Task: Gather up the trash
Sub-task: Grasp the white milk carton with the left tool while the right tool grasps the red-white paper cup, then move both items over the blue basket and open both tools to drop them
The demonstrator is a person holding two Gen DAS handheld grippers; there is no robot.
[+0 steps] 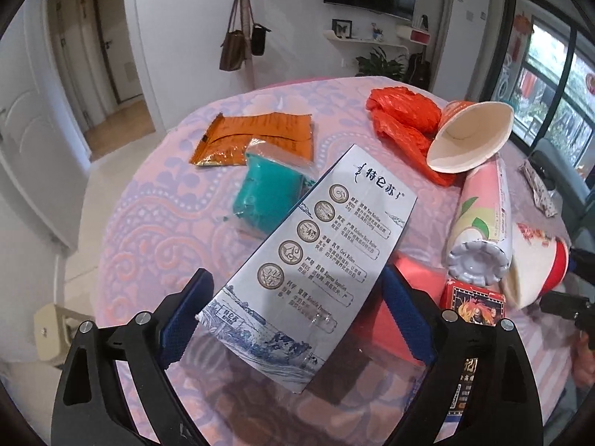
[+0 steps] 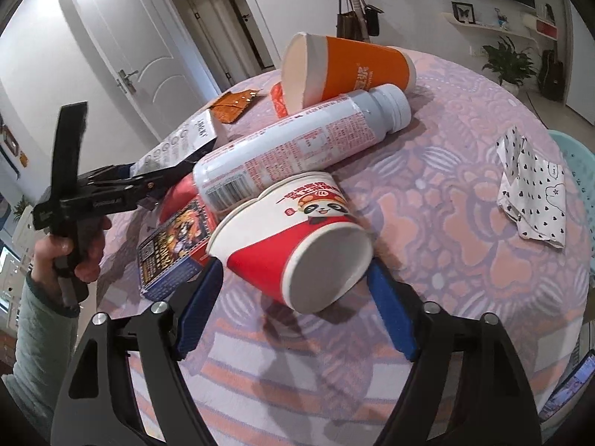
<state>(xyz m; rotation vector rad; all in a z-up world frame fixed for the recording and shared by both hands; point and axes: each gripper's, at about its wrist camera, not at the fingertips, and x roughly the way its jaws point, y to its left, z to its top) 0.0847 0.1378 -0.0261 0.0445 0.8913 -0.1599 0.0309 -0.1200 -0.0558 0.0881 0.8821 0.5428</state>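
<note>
A white and blue milk carton point(image 1: 316, 260) lies tilted across other trash, between the spread fingers of my left gripper point(image 1: 295, 278). The pads stand beside its edges without visibly pressing. From the right wrist view, that gripper point(image 2: 148, 182) is in a person's hand with the carton point(image 2: 186, 141) sticking out of it. A red and white paper cup point(image 2: 297, 230) lies on its side, base towards me. My right gripper point(image 2: 295, 271) is open, its blue fingertips close beside the cup's base end.
On the round patterned table point(image 2: 446, 260) lie a pink-labelled bottle point(image 2: 297, 141), an orange paper cup point(image 2: 353, 67), a red and black box point(image 2: 174, 245) and dotted paper point(image 2: 531, 186). Further off are a red plastic bag point(image 1: 401, 115), a teal packet point(image 1: 267, 193) and an orange sachet point(image 1: 256, 137).
</note>
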